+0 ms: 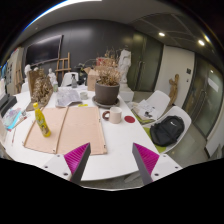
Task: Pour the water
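A yellow bottle (42, 120) stands on a tan mat (58, 130) on the white table (112, 140), ahead and to the left of my fingers. A small white cup (116, 116) stands further ahead near the table's middle, with a small red round thing (129, 119) beside it. My gripper (111, 150) is open and empty, held over the near part of the table. Its magenta pads (76, 156) are wide apart, with only bare table between them.
A large potted plant (106, 92) with dry branches stands beyond the cup. A black bag (167, 130) lies on a white chair to the right. Papers and clutter (70, 97) lie at the far left of the table.
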A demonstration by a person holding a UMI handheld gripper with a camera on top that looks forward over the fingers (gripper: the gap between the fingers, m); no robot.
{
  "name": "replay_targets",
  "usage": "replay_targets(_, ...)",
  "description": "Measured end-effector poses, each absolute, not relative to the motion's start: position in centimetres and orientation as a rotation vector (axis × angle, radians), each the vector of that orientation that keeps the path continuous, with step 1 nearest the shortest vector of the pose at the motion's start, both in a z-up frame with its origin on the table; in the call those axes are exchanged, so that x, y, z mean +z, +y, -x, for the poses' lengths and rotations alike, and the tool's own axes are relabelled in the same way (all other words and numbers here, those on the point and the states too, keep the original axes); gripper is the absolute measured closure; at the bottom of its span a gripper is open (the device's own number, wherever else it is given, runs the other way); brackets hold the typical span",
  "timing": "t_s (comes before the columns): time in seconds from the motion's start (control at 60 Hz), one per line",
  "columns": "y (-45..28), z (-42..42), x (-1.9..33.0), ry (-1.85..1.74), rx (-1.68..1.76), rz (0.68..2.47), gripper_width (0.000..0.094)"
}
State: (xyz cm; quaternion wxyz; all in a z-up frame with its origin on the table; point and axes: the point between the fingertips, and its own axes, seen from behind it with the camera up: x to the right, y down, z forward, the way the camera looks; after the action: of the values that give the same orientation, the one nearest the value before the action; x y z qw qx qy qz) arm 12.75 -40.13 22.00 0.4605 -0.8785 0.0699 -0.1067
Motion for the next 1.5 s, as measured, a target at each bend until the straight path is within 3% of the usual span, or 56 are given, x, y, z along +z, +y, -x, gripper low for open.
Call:
replay_targets(0.183,-39.1,-6.3,20.9,0.126,-0.235,2.166,0.0074)
replay_targets(0.45,-34.8,8.9,15.2,0.042,-0.074,2.178,0.0073)
replay_targets(0.667,-26.3,19.7,10.7,-0.029,0.013,2.090,0.0073)
replay_targets(0.867,-17.2,22.9,6.8,0.034,-0.007,2.019,0.0112)
replay_targets(1.05,-12.3,23.5,6.2,0.023,-0.059,1.931,0.0209)
replay_targets(1.083,-11.9,23.7,5.7,0.018,-0.057,1.937,0.0265)
replay_targets(1.133,-11.4,23.2,5.6,0.033,-0.056,1.944,0.0466)
replay_targets(1.25,-11.4,23.5,5.6,0.054,-0.045,1.938,0.0558)
replay_targets(1.317,-11.5,23.8,5.6,0.048,-0.025,1.943,0.0659)
replay_targets(1.383,-11.4,24.3,5.5,0.028,0.012,1.962,0.0706)
replay_targets(1.5,-11.2,24.6,5.8,-0.020,0.036,1.992,0.0706)
